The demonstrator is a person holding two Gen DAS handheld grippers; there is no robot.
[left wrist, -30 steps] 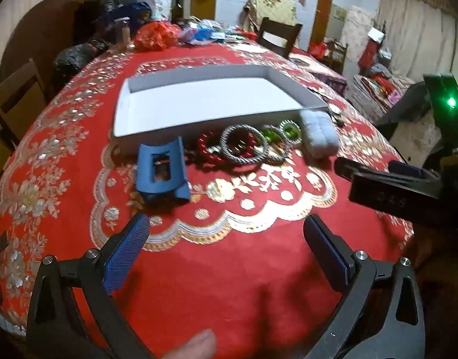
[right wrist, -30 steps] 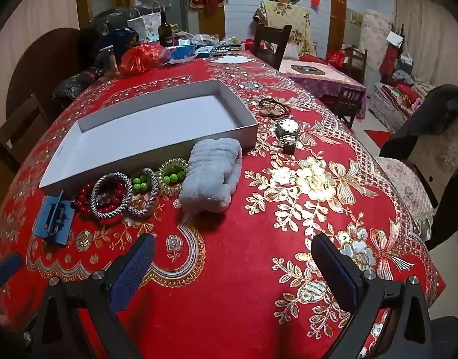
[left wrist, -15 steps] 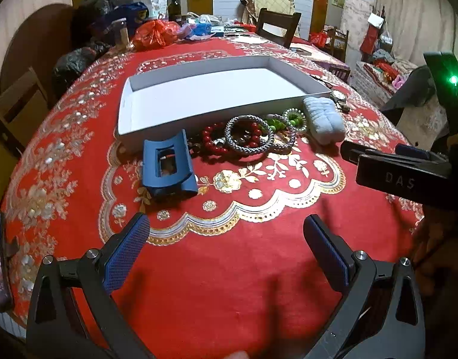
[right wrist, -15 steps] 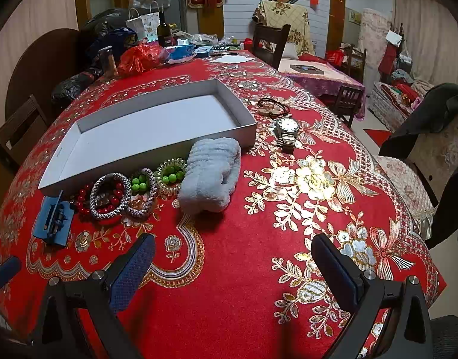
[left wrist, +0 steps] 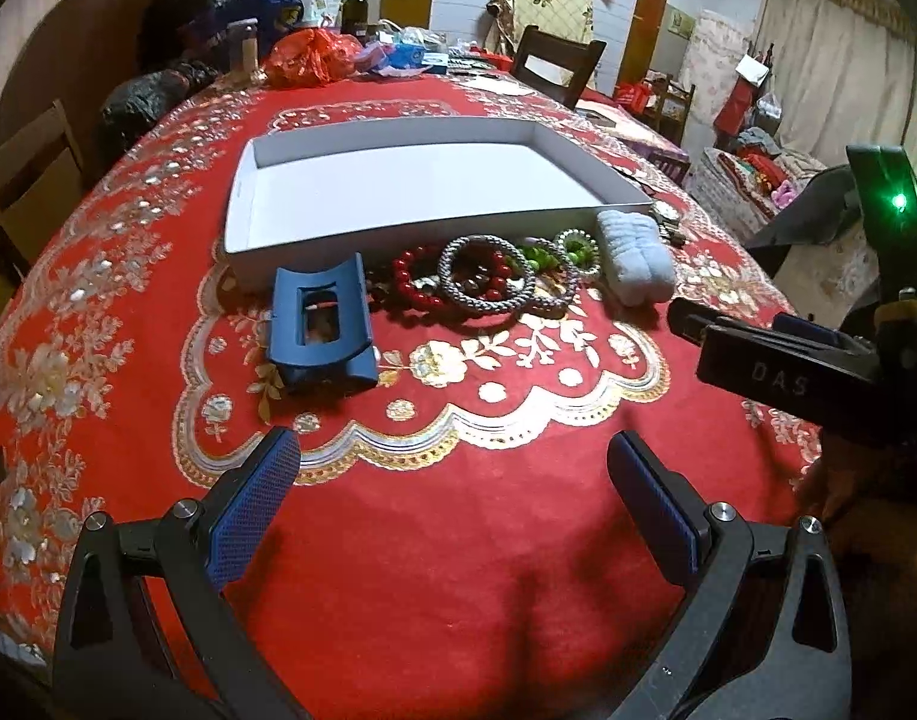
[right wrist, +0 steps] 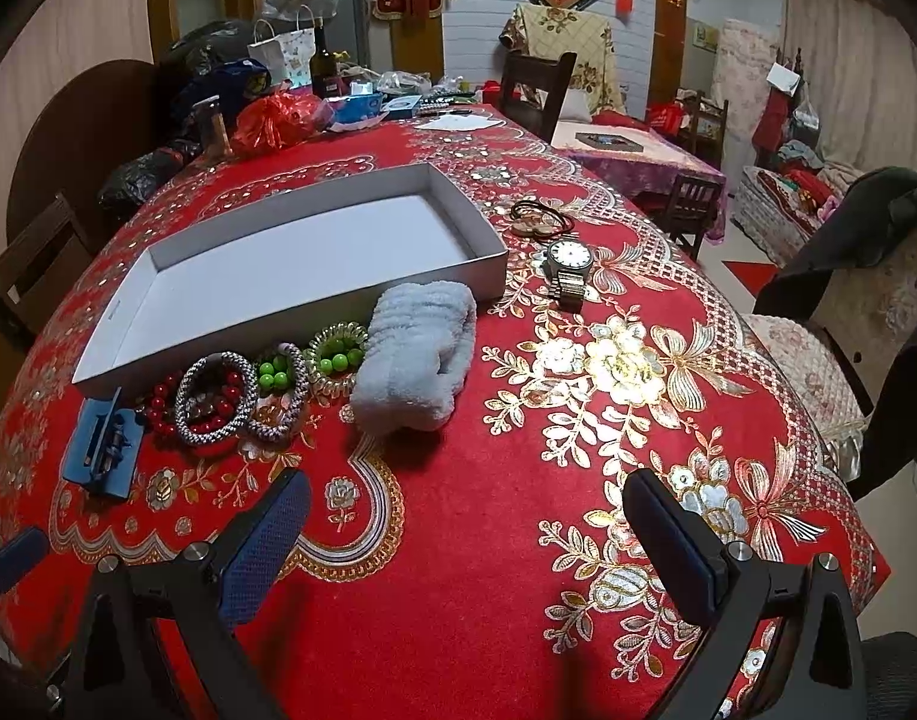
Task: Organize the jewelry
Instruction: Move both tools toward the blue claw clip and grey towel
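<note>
Jewelry is all lined up along the near wall of the white tray [left wrist: 248, 204], none of it inside yet, so I'd say the sorting hasn't really started.

Left wrist view: the left gripper [left wrist: 452, 474] hangs low over the red tablecloth [left wrist: 458, 540], jaws spread wide with nothing between them. Straight ahead of it sits a blue hair claw clip [left wrist: 320, 324], well apart from the fingertips. Just right of the clip is the bracelet pile: a red bead bracelet [left wrist: 413, 291], a silver rope bangle [left wrist: 487, 276] overlapping it, green beads [left wrist: 539, 255] and a small sparkly ring-shaped piece [left wrist: 575, 243]. A rolled grey towel [left wrist: 635, 264] caps the row on the right. The right gripper's body pokes in from the right edge, side-on. The row hugging the tray makes sense to me, since each piece only needs a short lift over the wall.

Right wrist view: the right gripper [right wrist: 467, 528] is also wide open and holding nothing, hovering above the cloth near the table edge. The towel [right wrist: 416, 360] is the closest thing in front of it. Further right, beside the tray's corner, lie a metal wristwatch [right wrist: 569, 264] and some thin dark bangles [right wrist: 539, 216], apart from the main pile. My guess is each hand takes the stuff on its own side.
</note>
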